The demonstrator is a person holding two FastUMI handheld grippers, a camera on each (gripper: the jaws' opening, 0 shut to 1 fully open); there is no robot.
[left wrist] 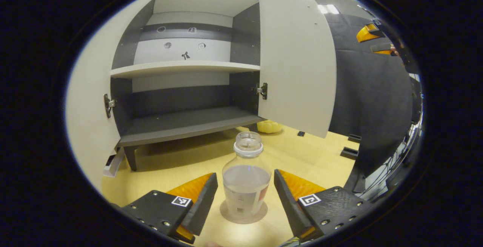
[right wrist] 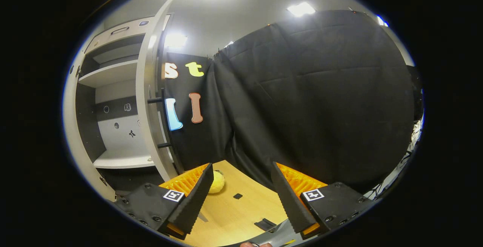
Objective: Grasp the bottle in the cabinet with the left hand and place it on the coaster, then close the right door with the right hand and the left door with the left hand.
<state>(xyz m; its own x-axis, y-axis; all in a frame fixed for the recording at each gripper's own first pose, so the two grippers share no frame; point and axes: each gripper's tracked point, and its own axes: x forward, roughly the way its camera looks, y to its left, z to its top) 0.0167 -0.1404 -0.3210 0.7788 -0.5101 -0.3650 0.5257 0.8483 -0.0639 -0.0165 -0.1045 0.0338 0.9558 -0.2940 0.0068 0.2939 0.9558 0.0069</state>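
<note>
Bottle (left wrist: 246, 177) stands upright on the coaster (left wrist: 243, 212), on the table (left wrist: 181, 164) out front of the cabinet (left wrist: 181, 88). Left gripper (left wrist: 246, 196) is spread apart w/ the bottle between its fingers; a gap shows on each side, so nothing is pressing on it. Looks like the placing step is done and the fingers sit wide so the hand can back off w/o tipping it. Bottle is tall, partly filled, so a nudge at the neck could topple it.

Both doors open. Right door (left wrist: 298, 58) swings out ahead and to the right of the left gripper; left door (left wrist: 90, 99) is far left.

Right gripper (right wrist: 240, 194) is also apart, holding nothing, hovering over the table w/ the right door's edge (right wrist: 151, 99) ahead-left of its fingers. Prob. staged there to push that door shut next. Small yellow thing (right wrist: 218, 182) lies just past its left finger.
</note>
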